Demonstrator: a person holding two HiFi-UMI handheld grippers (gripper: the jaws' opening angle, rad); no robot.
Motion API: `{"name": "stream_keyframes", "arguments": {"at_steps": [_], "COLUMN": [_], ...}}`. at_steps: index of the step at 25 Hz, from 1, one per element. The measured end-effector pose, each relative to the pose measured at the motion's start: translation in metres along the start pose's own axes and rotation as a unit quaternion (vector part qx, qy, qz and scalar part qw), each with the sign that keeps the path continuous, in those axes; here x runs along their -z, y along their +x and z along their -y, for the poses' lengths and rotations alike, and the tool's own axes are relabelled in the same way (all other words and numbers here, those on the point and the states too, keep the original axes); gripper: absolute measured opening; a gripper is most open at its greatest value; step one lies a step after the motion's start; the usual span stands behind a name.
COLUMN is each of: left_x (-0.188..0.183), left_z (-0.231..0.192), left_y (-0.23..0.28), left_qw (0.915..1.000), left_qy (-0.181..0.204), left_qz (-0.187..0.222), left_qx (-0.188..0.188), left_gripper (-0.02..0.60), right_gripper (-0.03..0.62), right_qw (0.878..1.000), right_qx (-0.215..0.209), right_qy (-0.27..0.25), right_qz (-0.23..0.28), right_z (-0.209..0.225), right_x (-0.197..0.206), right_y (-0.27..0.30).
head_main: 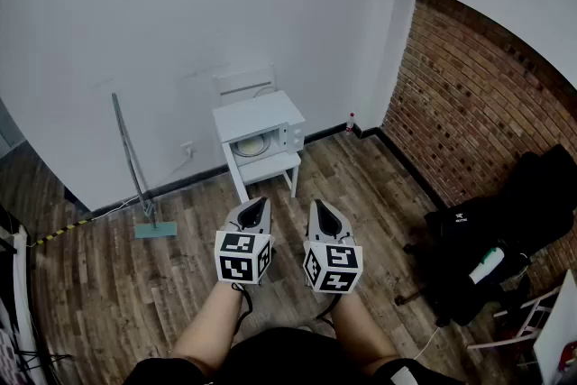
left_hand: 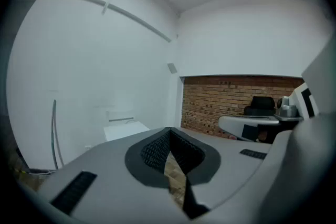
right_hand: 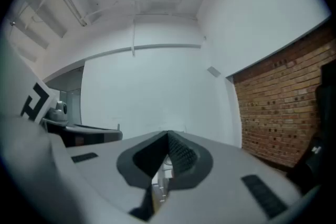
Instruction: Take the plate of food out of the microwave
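Note:
A white microwave stands on a small white side table against the far wall, several steps ahead of me. Its door looks closed, and a pale round shape shows dimly behind the window. I cannot make out a plate of food for certain. My left gripper and right gripper hang side by side close to my body, pointing toward the microwave. Both are shut with nothing between the jaws. In the left gripper view the left gripper shows its tips meeting; the right gripper does the same in its own view.
A long-handled mop leans on the wall left of the table. A white chair back rises behind the microwave. A small bottle stands in the corner by the brick wall. A black chair with bags sits at right.

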State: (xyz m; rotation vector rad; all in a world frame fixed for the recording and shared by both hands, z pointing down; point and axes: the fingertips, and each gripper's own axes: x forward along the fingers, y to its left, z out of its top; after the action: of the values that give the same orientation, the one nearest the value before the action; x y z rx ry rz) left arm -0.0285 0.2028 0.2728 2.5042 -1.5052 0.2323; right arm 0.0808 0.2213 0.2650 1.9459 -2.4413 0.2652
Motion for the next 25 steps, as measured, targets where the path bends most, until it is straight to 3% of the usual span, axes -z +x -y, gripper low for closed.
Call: {"name": "stream_keyframes", "arguments": {"at_steps": [12,25], "left_x": [0.002,0.009], "left_z": [0.048,0.054], "left_y": [0.040,0.105], "left_qw": [0.9997,0.9997], "left_qy": [-0.019,-0.020], "left_qz": [0.012,-0.009], "left_qx": [-0.010,0.011], "left_gripper": [-0.002,-0.002], "right_gripper": [0.011,0.011], "right_qw": [0.999,0.999], "right_qx": [-0.040,-0.015], "right_qy": [-0.009,-0.007], "right_qz": [-0.022,-0.036], "right_z": [0.046,0.093], "right_x": [0.011,0.019], "right_y": [0.006,0.038]}}
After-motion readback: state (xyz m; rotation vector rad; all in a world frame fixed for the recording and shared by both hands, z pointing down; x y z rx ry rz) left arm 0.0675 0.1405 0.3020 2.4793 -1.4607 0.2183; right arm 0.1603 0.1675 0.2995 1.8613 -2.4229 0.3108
